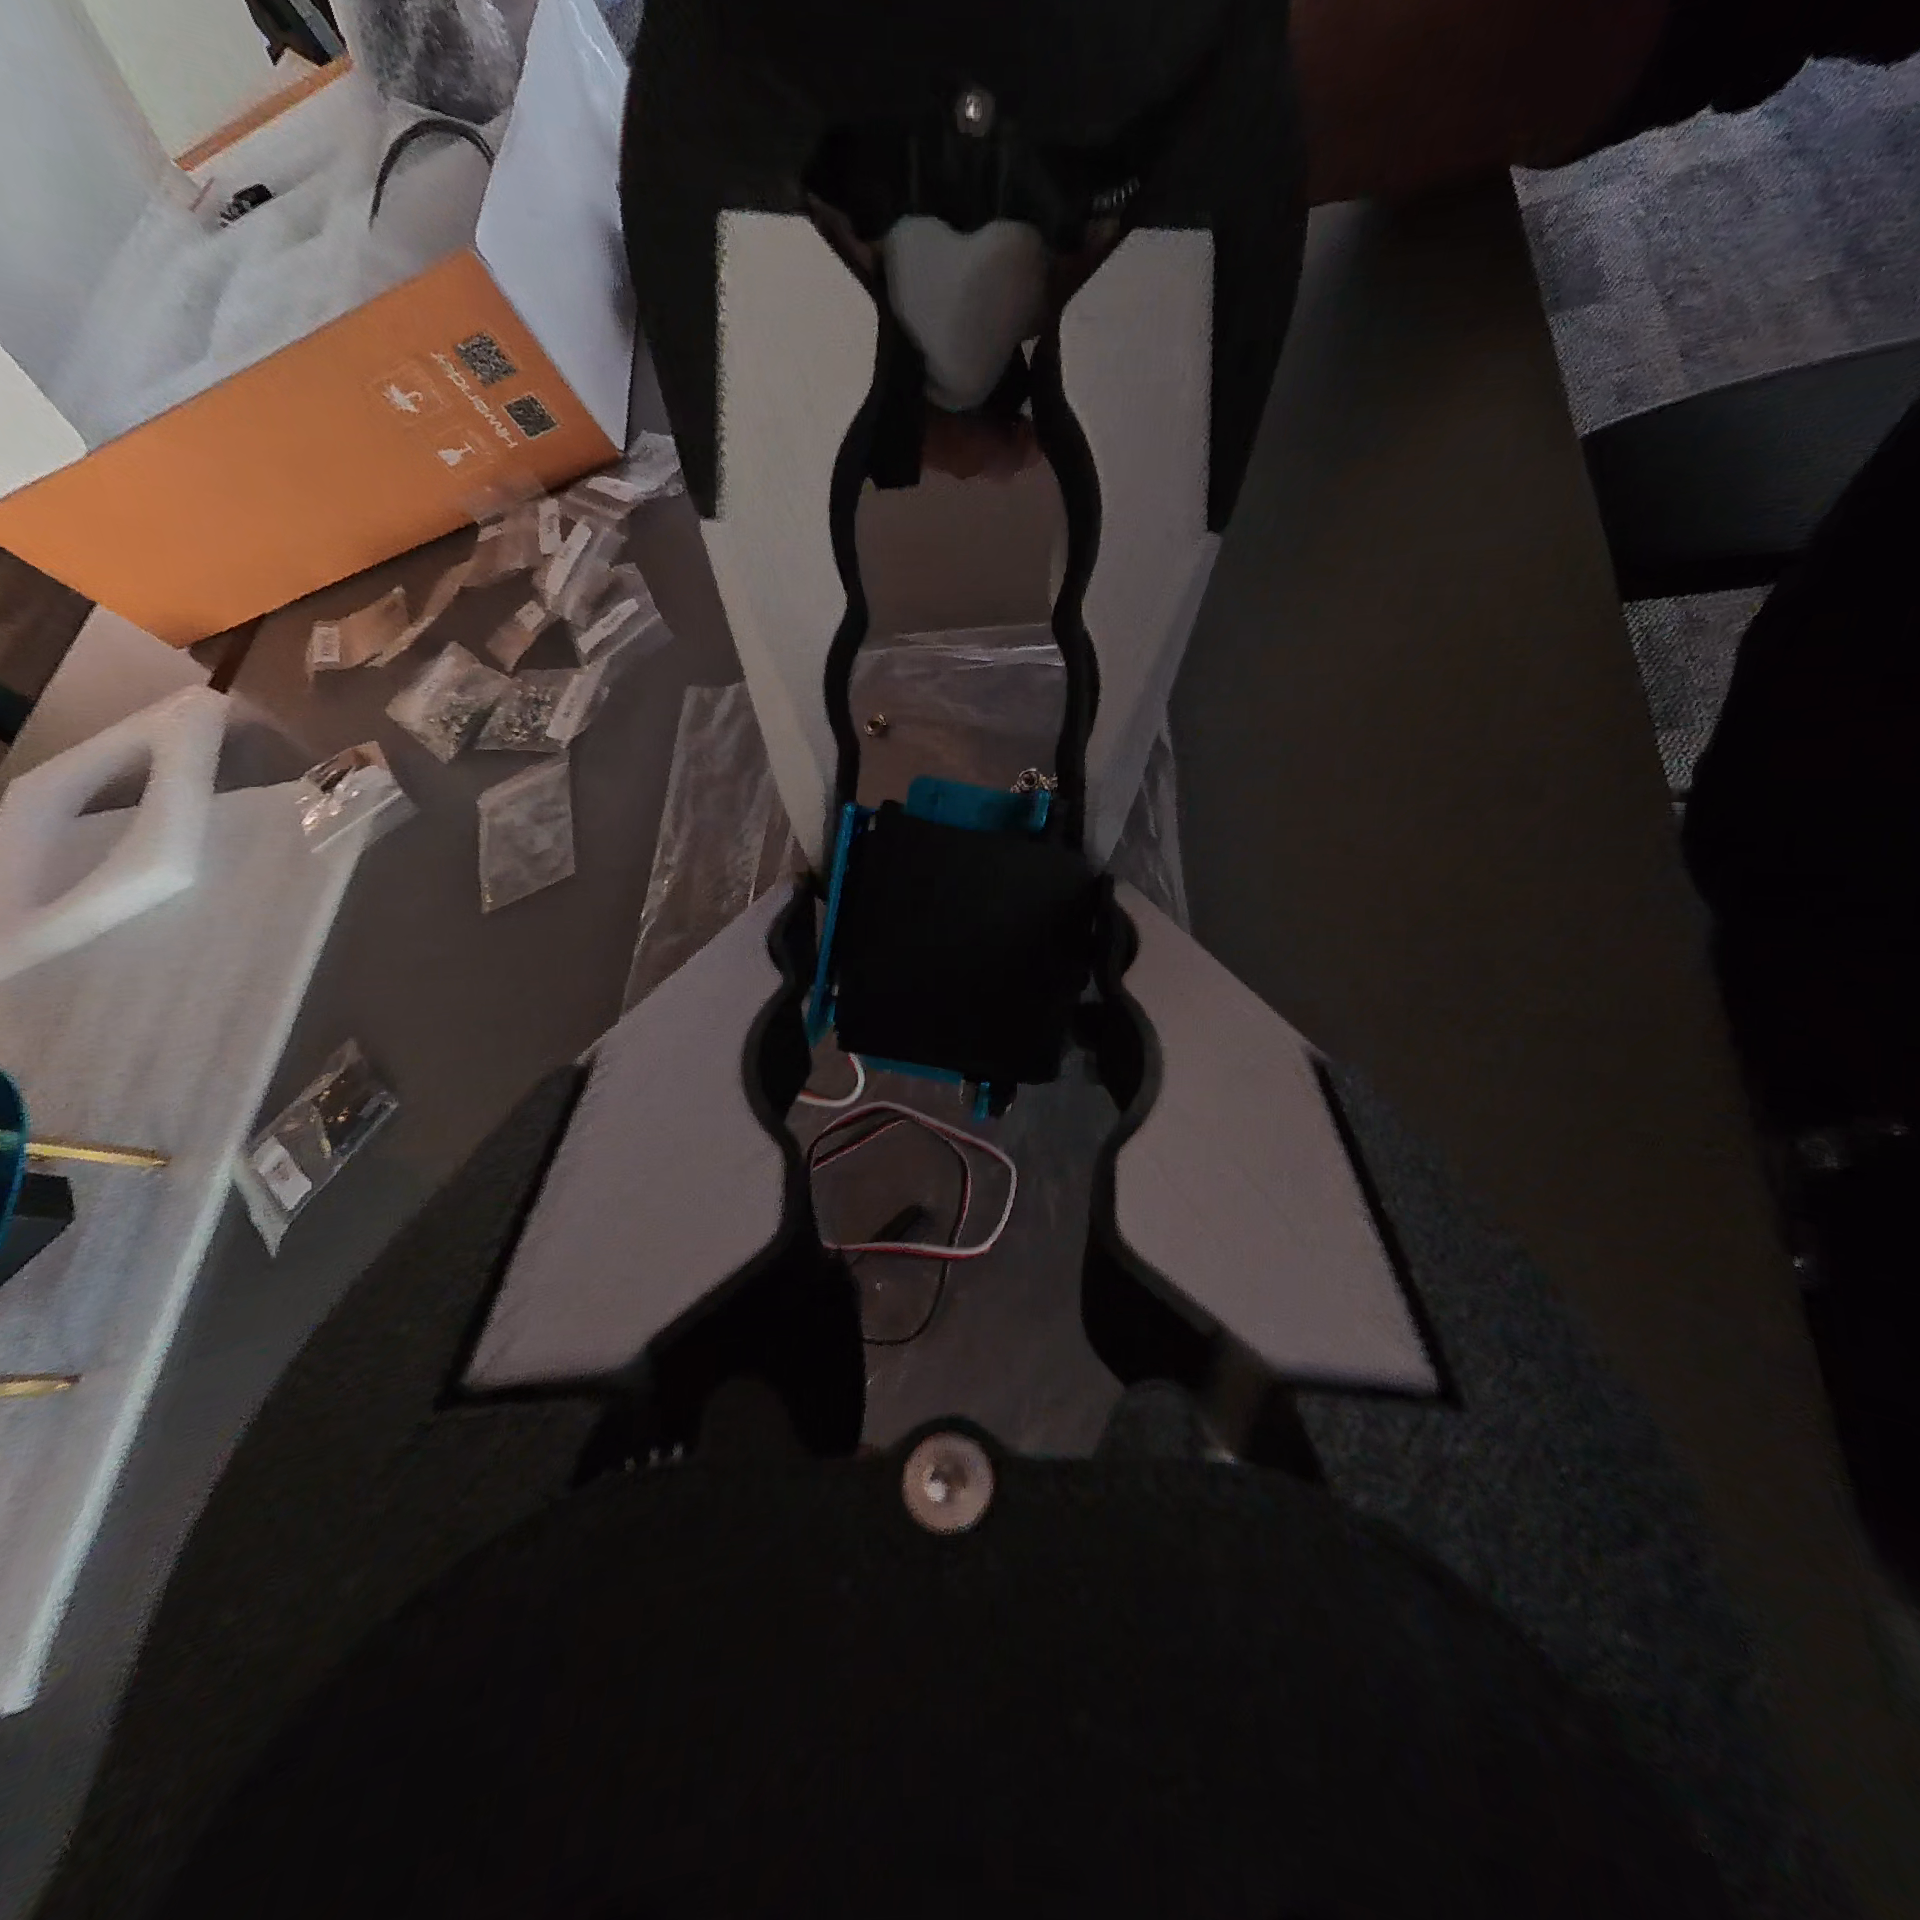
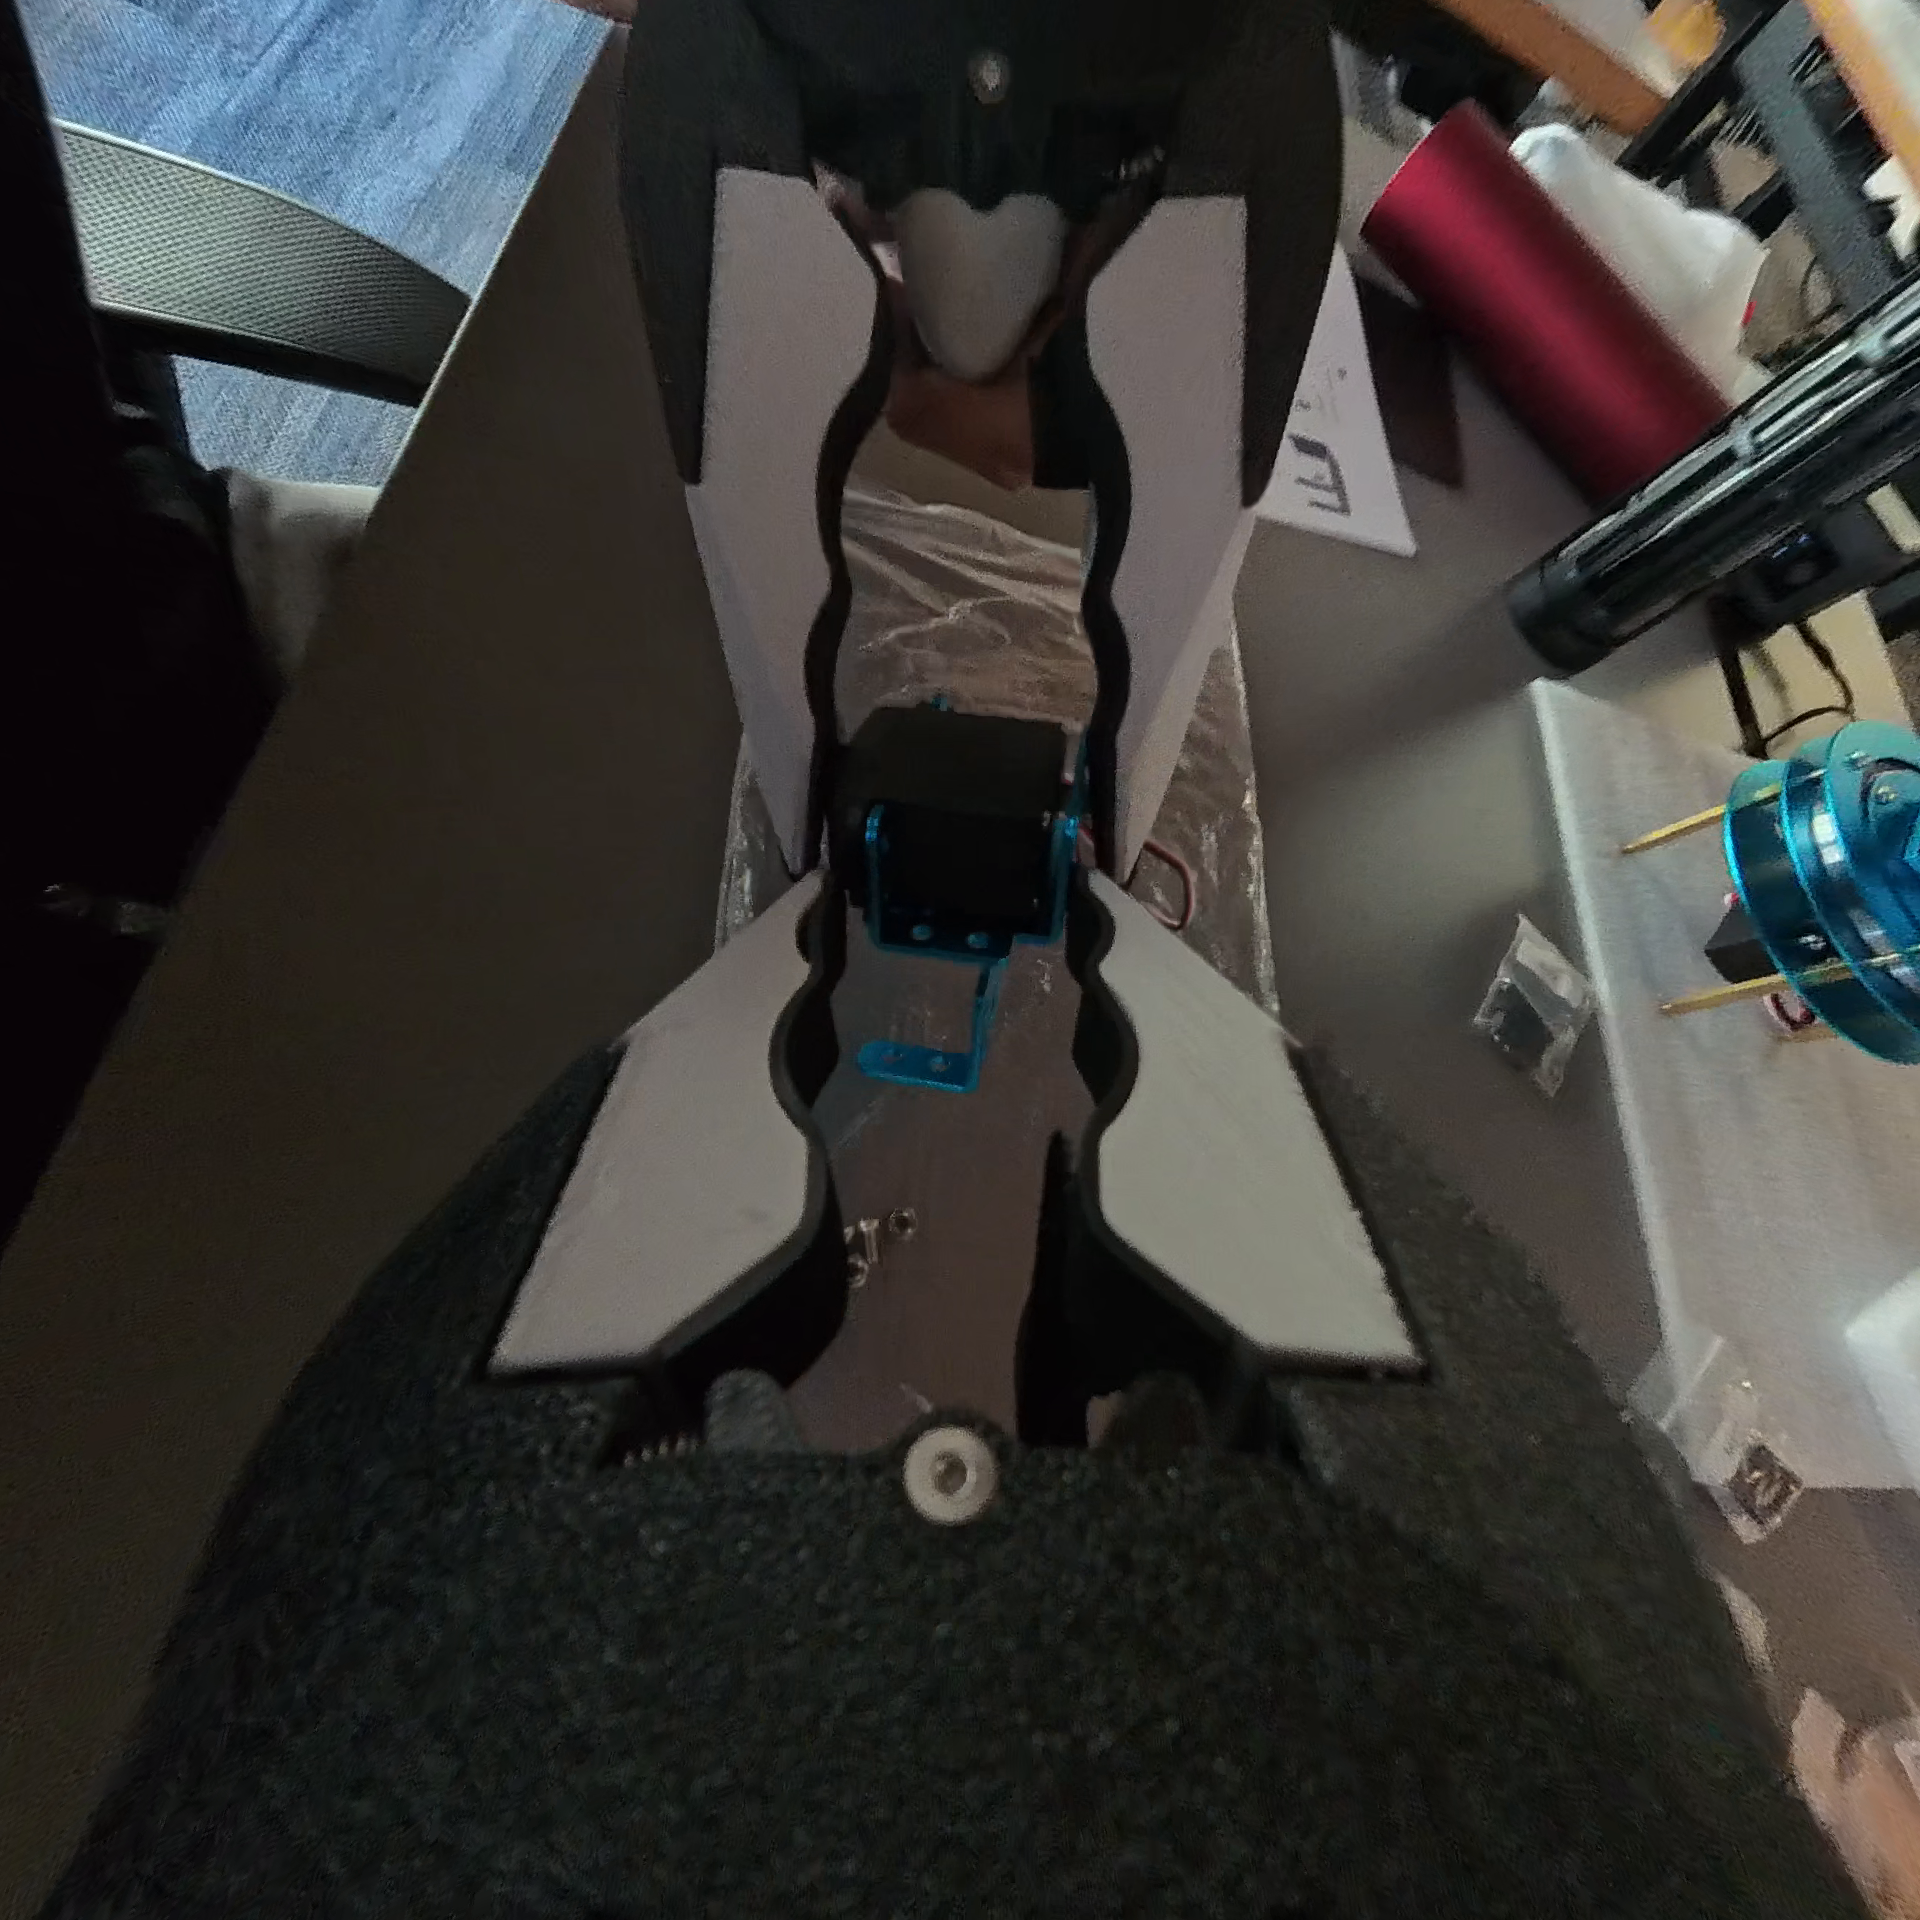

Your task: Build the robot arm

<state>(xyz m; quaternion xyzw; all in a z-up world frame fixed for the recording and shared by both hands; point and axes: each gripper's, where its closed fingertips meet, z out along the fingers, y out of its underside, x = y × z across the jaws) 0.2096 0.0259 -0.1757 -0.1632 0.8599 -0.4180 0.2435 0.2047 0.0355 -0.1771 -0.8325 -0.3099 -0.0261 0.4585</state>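
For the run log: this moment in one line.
left hand-held gripper: shut on black servo | right hand-held gripper: flanking blue bracket, grip unclear

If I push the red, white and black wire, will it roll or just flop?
Probably flop. The wire lies in loose curls on the table, so it looks limp. Being thin, it likely weighs little. One end runs toward the black servo in its blue bracket, so pushing might tug that.

Right gripper jaws closed on black motor in blue bracket (other gripper opposite), above plastic sheet on desk; loose screws beneath.
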